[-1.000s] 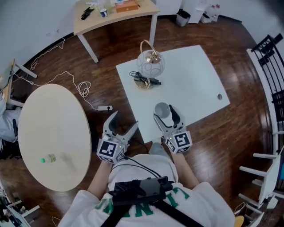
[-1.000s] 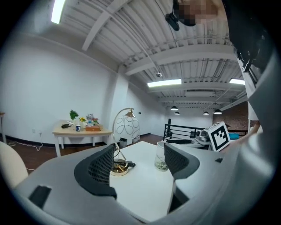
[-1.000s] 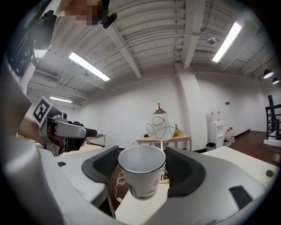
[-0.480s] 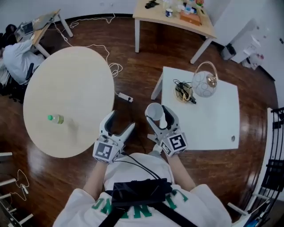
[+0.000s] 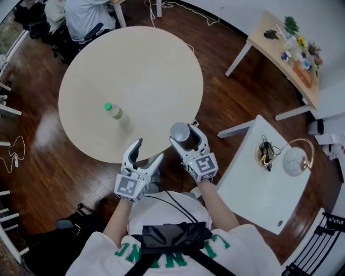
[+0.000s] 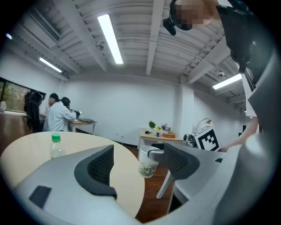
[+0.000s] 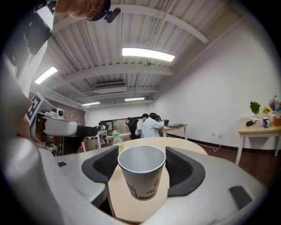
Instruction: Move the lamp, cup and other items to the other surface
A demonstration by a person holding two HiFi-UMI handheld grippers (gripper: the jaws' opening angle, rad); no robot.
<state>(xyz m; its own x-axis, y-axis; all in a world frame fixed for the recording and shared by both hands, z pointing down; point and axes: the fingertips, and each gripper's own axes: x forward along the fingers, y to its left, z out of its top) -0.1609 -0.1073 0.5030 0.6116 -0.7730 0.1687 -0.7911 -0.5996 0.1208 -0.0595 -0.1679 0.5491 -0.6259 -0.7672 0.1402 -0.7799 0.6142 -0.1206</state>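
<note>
My right gripper (image 5: 186, 136) is shut on a white paper cup (image 5: 180, 131), held upright in the air at the near edge of the round beige table (image 5: 145, 64). In the right gripper view the cup (image 7: 142, 169) sits between both pads. My left gripper (image 5: 144, 153) stands open and empty just left of it; its view shows the cup (image 6: 148, 161) off to the right. A small bottle with a green cap (image 5: 112, 110) stands on the round table. The globe lamp (image 5: 297, 159) stays on the white square table (image 5: 253, 188) at the right.
A tangle of dark cable (image 5: 264, 153) lies beside the lamp. A wooden side table (image 5: 285, 43) with plants and small items stands at the upper right. People sit at desks (image 5: 81, 16) beyond the round table. Dark wood floor lies between the tables.
The view has swung from the white table to the round table. The right gripper has carried the cup along to the round table's near edge. The left gripper stayed open beside it.
</note>
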